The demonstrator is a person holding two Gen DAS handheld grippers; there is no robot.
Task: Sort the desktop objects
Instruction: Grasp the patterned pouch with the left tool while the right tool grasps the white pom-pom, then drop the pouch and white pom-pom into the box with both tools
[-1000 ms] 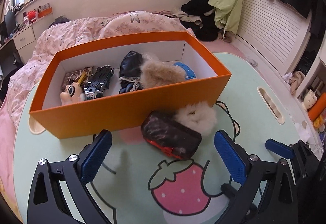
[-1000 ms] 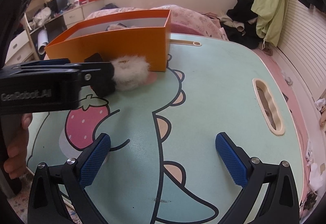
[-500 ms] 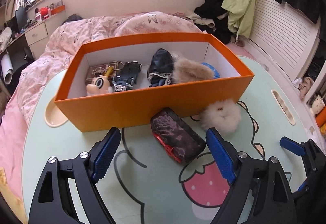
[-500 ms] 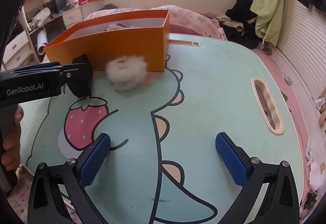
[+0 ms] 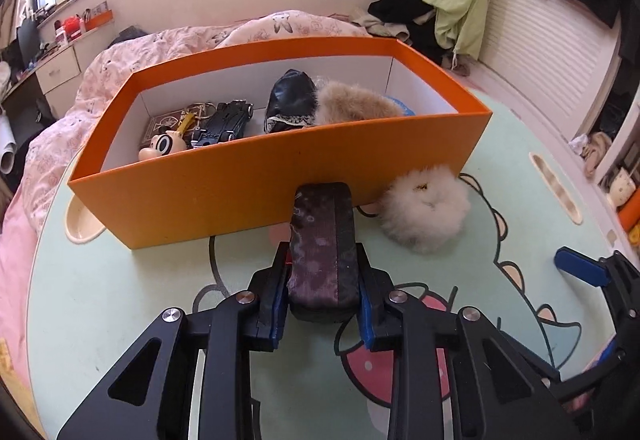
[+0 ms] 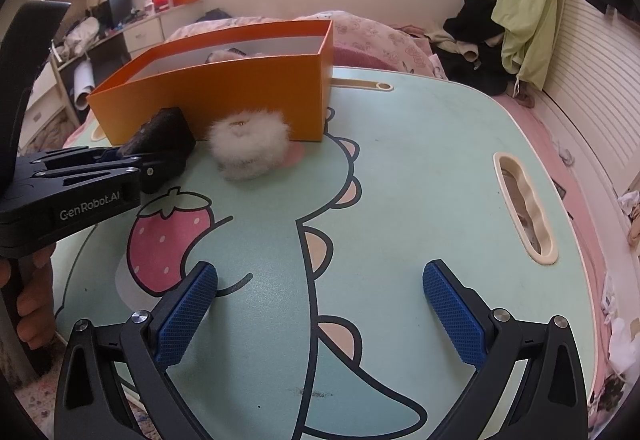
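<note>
My left gripper (image 5: 322,300) is shut on a dark patterned pouch (image 5: 323,244), just in front of the orange box (image 5: 248,184); the pouch also shows in the right wrist view (image 6: 164,138). The box holds a toy car (image 5: 224,122), a cartoon figure (image 5: 164,146), a black pouch (image 5: 290,102) and a tan fluffy thing (image 5: 354,106). A white fluffy scrunchie (image 5: 426,214) lies on the table against the box's front right; it also shows in the right wrist view (image 6: 248,144). My right gripper (image 6: 320,316) is open and empty above the table, right of the left one.
The table (image 6: 420,168) is mint green with a cartoon print and slot handles (image 6: 524,208). A bed with a pink quilt (image 5: 168,52) lies behind the box. Clothes (image 5: 452,0) hang at the back right. A white slatted wall (image 6: 592,88) runs along the right.
My left gripper moved forward and closed on the dark pouch, which now points lengthwise toward the box. The right gripper has stayed still and open.
</note>
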